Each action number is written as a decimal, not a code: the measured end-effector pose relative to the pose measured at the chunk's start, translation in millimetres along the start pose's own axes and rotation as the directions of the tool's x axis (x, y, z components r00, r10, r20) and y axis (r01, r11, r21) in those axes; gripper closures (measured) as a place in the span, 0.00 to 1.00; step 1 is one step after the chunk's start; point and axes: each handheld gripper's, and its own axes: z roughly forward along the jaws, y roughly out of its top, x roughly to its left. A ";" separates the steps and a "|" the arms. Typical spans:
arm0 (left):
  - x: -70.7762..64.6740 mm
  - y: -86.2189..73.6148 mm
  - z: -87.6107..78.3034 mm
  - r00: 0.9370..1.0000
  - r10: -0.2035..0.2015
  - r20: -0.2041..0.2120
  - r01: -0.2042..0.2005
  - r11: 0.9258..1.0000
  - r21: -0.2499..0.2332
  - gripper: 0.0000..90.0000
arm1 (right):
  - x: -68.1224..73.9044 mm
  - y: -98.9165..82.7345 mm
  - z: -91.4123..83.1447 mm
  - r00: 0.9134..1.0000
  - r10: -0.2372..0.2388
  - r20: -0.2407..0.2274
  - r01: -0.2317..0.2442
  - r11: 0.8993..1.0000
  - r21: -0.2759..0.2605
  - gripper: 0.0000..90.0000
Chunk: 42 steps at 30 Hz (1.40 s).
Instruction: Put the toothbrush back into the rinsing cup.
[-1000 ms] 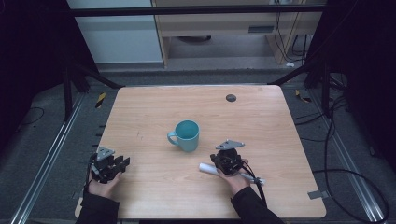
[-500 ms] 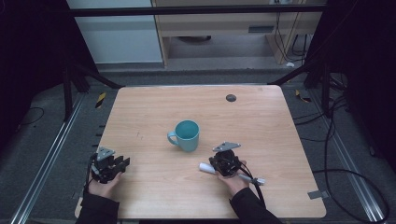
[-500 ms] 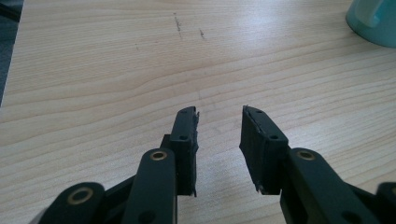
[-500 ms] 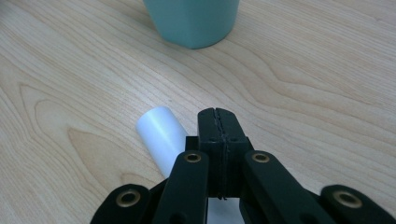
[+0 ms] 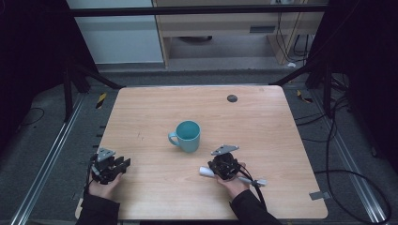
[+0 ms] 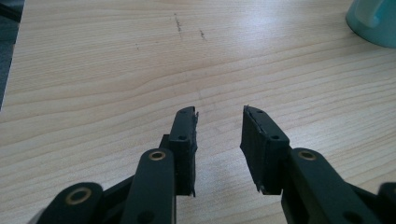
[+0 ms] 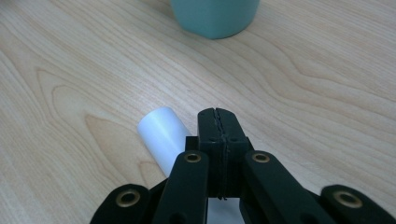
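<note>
A teal mug (image 5: pixel 188 136) stands upright near the middle of the wooden table (image 5: pixel 263 131), its handle toward the left. My right gripper (image 5: pixel 221 161) rests on the table in front of the mug; in the right gripper view its jaws (image 7: pixel 218 113) are shut pad to pad with nothing between them. A white cylinder (image 5: pixel 205 171) lies on the table beside those jaws, at their left (image 7: pixel 163 135), and runs back under the gripper body. My left gripper (image 5: pixel 125 162) sits near the table's front left corner, open (image 6: pixel 219 116) over bare wood.
A small dark round spot (image 5: pixel 232 98) marks the far side of the table. A cable (image 5: pixel 251 180) trails from the right gripper toward the near right. Metal rails and floor cables surround the table. The mug (image 6: pixel 373 21) is far up and right of the left jaws.
The right gripper has drifted slightly toward the near edge, still shut. The left gripper, mug and cylinder have stayed where they were.
</note>
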 end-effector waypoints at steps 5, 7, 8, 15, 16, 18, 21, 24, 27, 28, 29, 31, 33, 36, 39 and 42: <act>0.1 0.2 -0.5 1.000 0.001 -0.001 -0.001 1.000 -0.001 0.73 | 2.4 -1.1 -2.1 1.000 -0.010 0.002 0.010 1.000 0.009 1.00; 0.1 0.2 -0.8 1.000 0.002 -0.002 -0.002 1.000 -0.002 0.73 | 3.7 -2.0 -2.9 1.000 -0.010 0.000 0.010 1.000 0.012 1.00; -0.1 0.3 -0.7 1.000 -0.001 -0.002 0.001 1.000 -0.005 0.73 | 4.2 -2.5 -3.1 1.000 -0.011 -0.005 0.011 1.000 0.013 1.00; -0.1 0.2 -0.8 1.000 -0.002 -0.003 0.002 1.000 -0.005 0.73 | 6.9 -5.5 -5.4 1.000 -0.018 -0.011 0.019 0.999 0.028 1.00; -0.1 0.2 -0.8 1.000 -0.002 -0.003 0.002 1.000 -0.005 0.73 | 6.9 -5.5 -5.4 1.000 -0.018 -0.011 0.019 0.999 0.028 1.00; 0.0 0.2 -0.9 1.000 -0.001 -0.004 0.001 1.000 -0.005 0.73 | 8.1 -6.5 -6.6 1.000 -0.020 -0.015 0.020 0.999 0.029 1.00; -0.1 0.2 -1.1 1.000 -0.001 -0.004 0.001 1.000 -0.006 0.73 | 8.9 -7.4 -7.9 1.000 -0.024 -0.016 0.025 0.999 0.030 1.00; -0.2 0.2 -1.0 1.000 -0.001 -0.004 0.001 1.000 -0.005 0.73 | 9.8 -8.0 -8.7 1.000 -0.024 -0.019 0.025 0.999 0.033 1.00; 0.0 0.1 -1.1 1.000 -0.003 -0.004 0.003 1.000 -0.006 0.73 | 10.8 -10.6 -10.3 0.999 -0.035 -0.018 0.035 0.999 0.040 1.00; 0.1 0.1 -1.1 1.000 -0.003 -0.004 0.003 1.000 -0.006 0.73 | 10.7 -11.2 -10.9 0.999 -0.034 -0.019 0.034 0.999 0.040 1.00; 0.1 0.1 -1.1 1.000 -0.003 -0.004 0.003 1.000 -0.006 0.73 | 10.6 -11.6 -11.4 0.999 -0.034 -0.019 0.035 0.999 0.040 1.00; 0.0 0.1 -1.2 1.000 -0.002 -0.004 0.002 1.000 -0.006 0.73 | 10.8 -12.0 -11.8 0.999 -0.029 -0.018 0.030 0.999 0.041 1.00; 0.0 0.1 -1.3 1.000 -0.002 -0.004 0.002 1.000 -0.006 0.73 | 10.6 -13.3 -12.7 0.999 -0.030 -0.021 0.031 0.999 0.040 1.00; 0.1 0.0 -1.3 1.000 -0.003 -0.005 0.003 1.000 -0.006 0.73 | 10.7 -15.6 -15.0 0.999 -0.029 -0.022 0.030 0.998 0.047 1.00; 0.1 0.0 -1.4 1.000 -0.003 -0.005 0.003 1.000 -0.007 0.73 | 10.0 -16.6 -16.5 0.999 -0.030 -0.017 0.030 0.999 0.044 1.00; 0.1 0.0 -1.8 1.000 -0.004 -0.006 0.004 1.000 -0.008 0.73 | 9.8 -18.0 -18.2 0.999 -0.027 -0.021 0.028 0.999 0.045 1.00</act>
